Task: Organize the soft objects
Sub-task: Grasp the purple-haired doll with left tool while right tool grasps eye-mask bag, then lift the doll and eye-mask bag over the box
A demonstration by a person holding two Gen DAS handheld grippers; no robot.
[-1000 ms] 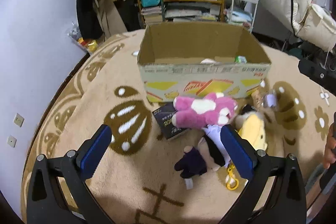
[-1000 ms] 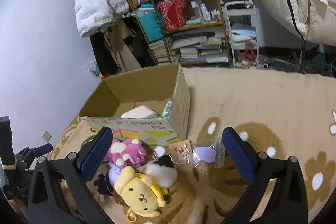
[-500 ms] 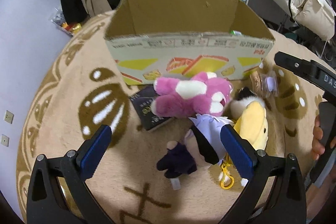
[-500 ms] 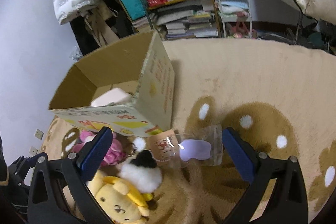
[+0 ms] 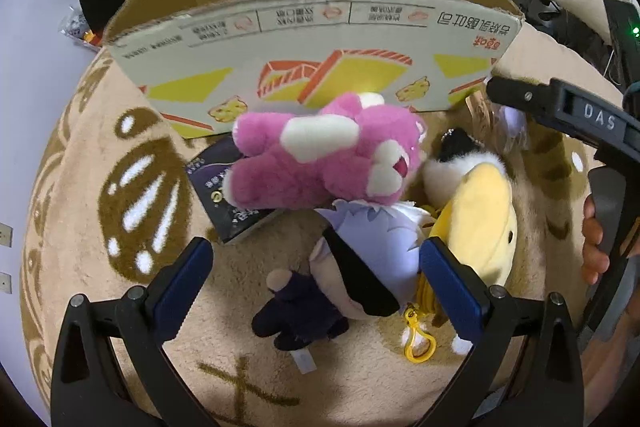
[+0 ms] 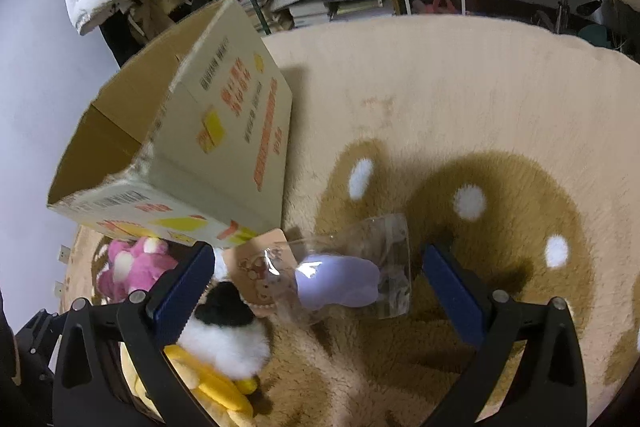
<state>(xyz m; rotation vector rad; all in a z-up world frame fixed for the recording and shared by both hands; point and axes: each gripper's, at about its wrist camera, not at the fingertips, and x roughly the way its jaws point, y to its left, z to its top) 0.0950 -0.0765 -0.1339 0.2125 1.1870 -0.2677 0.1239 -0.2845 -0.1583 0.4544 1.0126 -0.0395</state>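
The left gripper (image 5: 316, 279) is wide open and holds nothing. It hangs over a pile of soft toys on the tan rug (image 5: 80, 211). Between its fingers lies a doll (image 5: 352, 259) with pale purple hair and a dark body. A pink bear (image 5: 324, 163) lies just past it, on top of a dark book (image 5: 224, 199). A yellow toy (image 5: 480, 223) sits on the right, touching the doll. A big cardboard box (image 5: 320, 39) stands on the far side of the toys (its top is open).

The right gripper (image 6: 316, 283) is wide open too, with nothing in it. Between its fingers lies a clear bag (image 6: 360, 271) with a purple thing inside. A black and white toy (image 6: 228, 335) lies to its left.
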